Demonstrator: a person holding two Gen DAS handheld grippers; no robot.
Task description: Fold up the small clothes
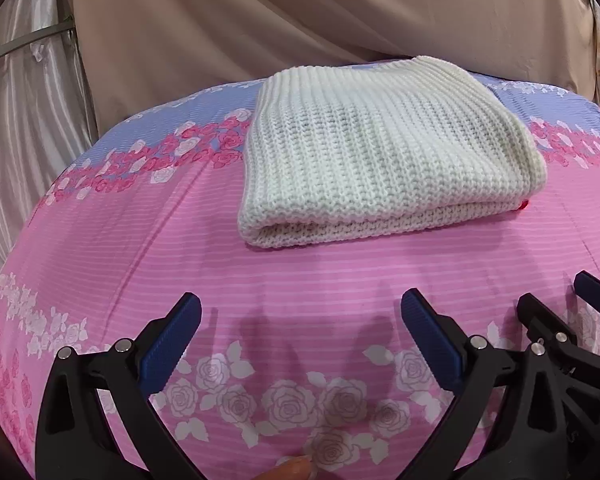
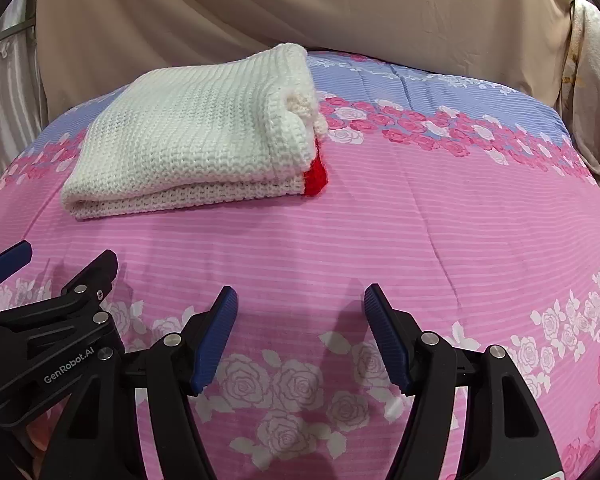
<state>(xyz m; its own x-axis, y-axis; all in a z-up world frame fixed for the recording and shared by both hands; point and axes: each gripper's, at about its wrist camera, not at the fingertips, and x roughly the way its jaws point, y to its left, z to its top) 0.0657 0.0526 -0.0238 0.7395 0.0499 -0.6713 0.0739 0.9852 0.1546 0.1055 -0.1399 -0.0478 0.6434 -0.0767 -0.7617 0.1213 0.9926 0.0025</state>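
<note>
A white knitted garment (image 1: pixel 384 152) lies folded into a thick rectangle on the pink flowered bedspread (image 1: pixel 300 272). In the right wrist view the same garment (image 2: pixel 196 136) shows a red edge (image 2: pixel 315 176) at its right corner. My left gripper (image 1: pixel 300 312) stands open over bare bedspread, well short of the garment's near fold. My right gripper (image 2: pixel 300 304) is open too, with nothing between its blue pads, to the right of and nearer than the garment. The two grippers hover side by side; the left one (image 2: pixel 56 264) shows at the lower left of the right wrist view.
The bedspread (image 2: pixel 420 220) turns blue with pink roses at the far side. Beige draped cloth (image 1: pixel 300 20) hangs behind the bed and shiny pale curtain (image 1: pixel 28 100) at the left. A fingertip (image 1: pixel 292 470) shows at the bottom edge.
</note>
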